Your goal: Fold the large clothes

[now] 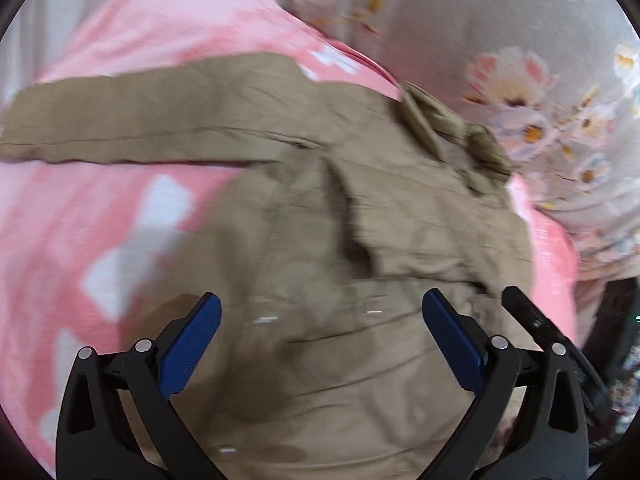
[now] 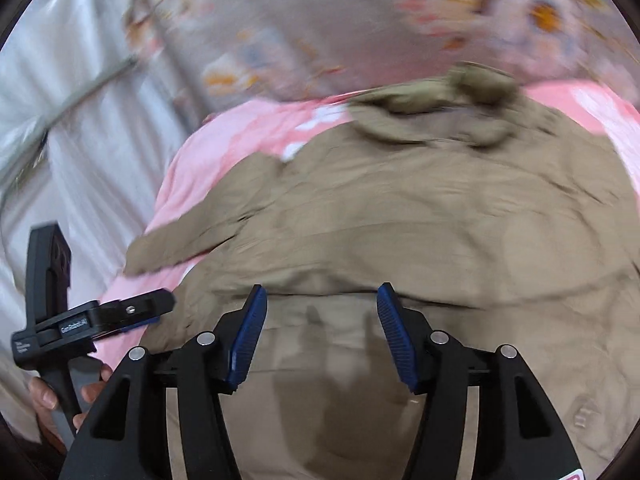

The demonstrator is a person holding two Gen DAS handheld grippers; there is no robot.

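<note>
A large khaki shirt (image 1: 320, 208) lies spread on the bed, collar (image 1: 448, 128) at the far right, one sleeve (image 1: 120, 120) stretched out to the left. My left gripper (image 1: 320, 300) hovers over its lower part, open wide with nothing between the blue pads. In the right wrist view the same shirt (image 2: 400, 208) fills the frame, collar (image 2: 440, 88) at the far side. My right gripper (image 2: 322, 292) stands open just above the cloth, with no fabric between its fingers. The left gripper (image 2: 160, 304) shows at the left, held by a hand (image 2: 44, 396).
The shirt rests on a pink sheet (image 1: 100, 220) with white patches. Beyond it lies a grey floral blanket (image 1: 520, 40). White fabric (image 2: 80, 140) hangs along the bed's left side. Dark clutter shows at the far right edge (image 1: 624, 340). Both views are motion-blurred.
</note>
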